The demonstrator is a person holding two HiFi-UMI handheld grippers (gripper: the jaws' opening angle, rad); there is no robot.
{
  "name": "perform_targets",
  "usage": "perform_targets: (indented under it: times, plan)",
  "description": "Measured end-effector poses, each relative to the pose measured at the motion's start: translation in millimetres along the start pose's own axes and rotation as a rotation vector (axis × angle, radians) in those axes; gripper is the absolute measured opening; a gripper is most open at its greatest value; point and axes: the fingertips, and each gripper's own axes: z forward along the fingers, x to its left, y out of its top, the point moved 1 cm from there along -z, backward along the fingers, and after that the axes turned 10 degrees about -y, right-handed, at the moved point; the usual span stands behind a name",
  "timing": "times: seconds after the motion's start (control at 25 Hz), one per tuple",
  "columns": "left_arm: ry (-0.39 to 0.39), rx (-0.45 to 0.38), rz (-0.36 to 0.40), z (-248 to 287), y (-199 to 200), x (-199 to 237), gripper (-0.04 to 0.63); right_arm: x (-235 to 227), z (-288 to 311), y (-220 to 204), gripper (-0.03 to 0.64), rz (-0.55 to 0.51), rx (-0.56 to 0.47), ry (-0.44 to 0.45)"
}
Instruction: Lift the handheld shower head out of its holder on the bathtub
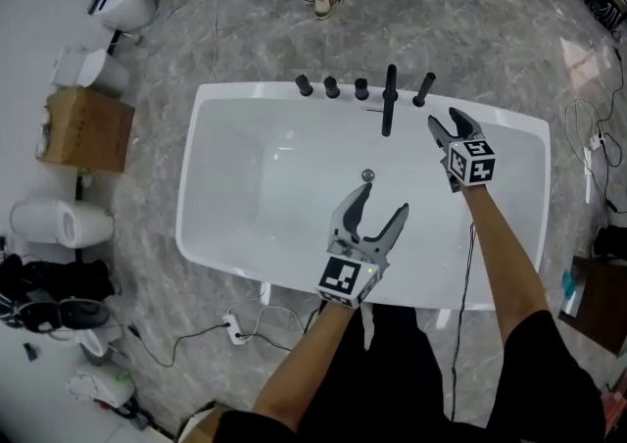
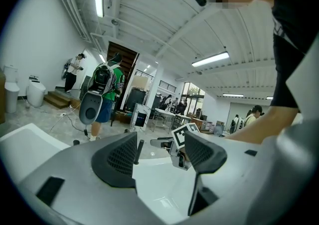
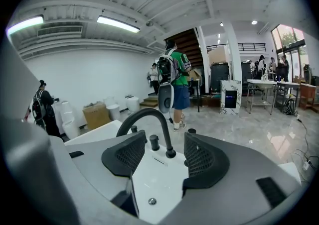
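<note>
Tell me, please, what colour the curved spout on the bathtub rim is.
Black. The spout shows best in the right gripper view.

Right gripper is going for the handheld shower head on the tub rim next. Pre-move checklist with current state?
1. Right gripper open and empty: ok. The jaws are apart and nothing is gripped.
2. Handheld shower head seated on the bathtub rim: ok. It sits just right of the spout.
3. Right gripper lined up on the shower head: not ok. In the right gripper view the spout shows between the jaws, and the shower head is off at the right jaw's edge.
4. Left gripper out of the way: ok. It is open and empty over the basin.
5. Hose free to follow: cannot tell. No hose is visible.
</note>
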Motion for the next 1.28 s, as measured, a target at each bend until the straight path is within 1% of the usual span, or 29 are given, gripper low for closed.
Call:
perform_targets:
  times: [0.12,0.48,0.64,0.76,0.88,1.08,1.28]
  plan:
    - [0.004,-0.005,-0.028,2.2,-5.3,2.5,0.275,-2.2,15.7,1.2,0.222,0.005,-0.003,-0.006]
    - [0.011,0.001,-0.045,5.3,-22.0,20.8,0.275,-20.2,69.1,-21.4,0.221,-0.013,0.026,-0.035]
    - [0.015,-0.011,-0.063,5.6,-28.0,31.8,0.275,-22.8,88.9,-34.9,0.222,0.023,0.064,-0.044]
    - [-0.004,0.008,-0.034,13.3,-26.5,30.7,0.275,-28.9,99.7,-36.7,0.222,0.046,0.068,-0.058]
    - [-0.018,0.007,-0.023,21.3,-23.0,29.4,0.275,-38.0,112.0,-37.0,0.222,0.040,0.074,-0.088]
    - [-0.028,0.014,-0.048,27.5,-25.0,29.0,0.275,-51.1,130.6,-40.0,0.222,0.012,0.058,-0.135]
    - [-0.082,0.052,-0.014,28.9,-35.6,12.6,0.275,-66.6,138.0,-34.2,0.222,0.048,0.023,-0.162]
